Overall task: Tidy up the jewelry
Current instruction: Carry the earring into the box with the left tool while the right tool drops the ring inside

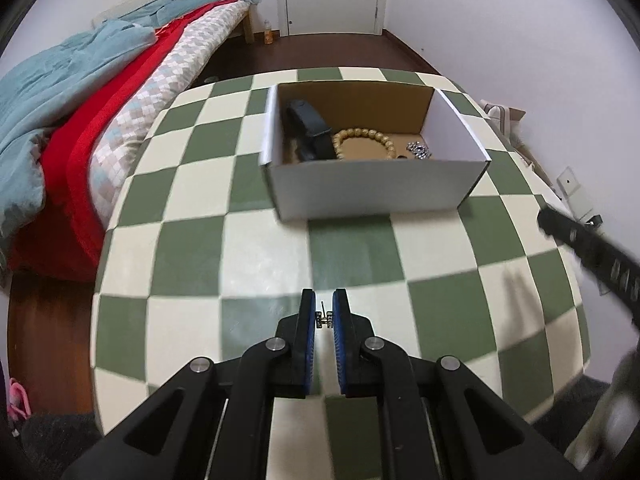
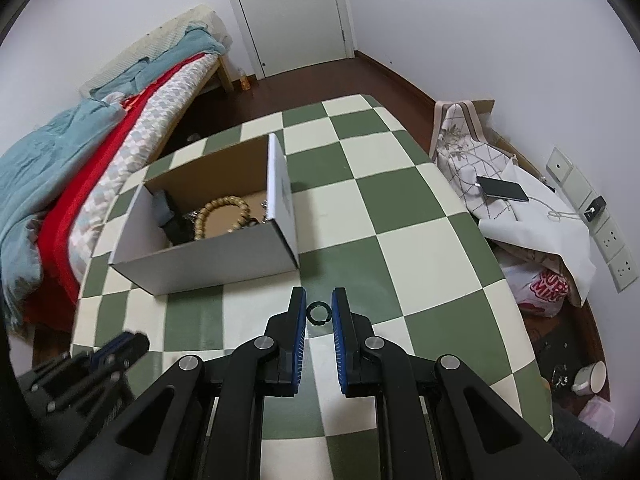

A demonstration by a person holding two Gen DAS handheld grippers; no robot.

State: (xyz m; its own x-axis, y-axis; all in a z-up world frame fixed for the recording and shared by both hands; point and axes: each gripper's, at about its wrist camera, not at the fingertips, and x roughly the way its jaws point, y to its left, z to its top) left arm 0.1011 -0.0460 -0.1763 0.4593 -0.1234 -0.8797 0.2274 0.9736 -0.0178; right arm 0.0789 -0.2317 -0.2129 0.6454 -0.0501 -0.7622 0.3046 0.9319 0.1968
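Note:
A white cardboard box (image 1: pixel 376 188) stands on the green-and-cream checked table (image 1: pixel 192 248). It holds a wooden bead bracelet (image 1: pixel 366 138), a black object (image 1: pixel 310 128) and a silver piece (image 1: pixel 418 149). The box also shows in the right wrist view (image 2: pixel 212 260). My left gripper (image 1: pixel 324 308) is shut on a small metal earring (image 1: pixel 324 318) above the table. My right gripper (image 2: pixel 319 306) is shut on a small black ring (image 2: pixel 319 313) above the table, right of the box. Each gripper shows blurred in the other's view.
A bed with blue and red covers (image 1: pixel 80 112) runs along the table's left side. A cloth-covered heap with a phone (image 2: pixel 502 189) and bags lies right of the table. A white door (image 2: pixel 288 12) is at the back.

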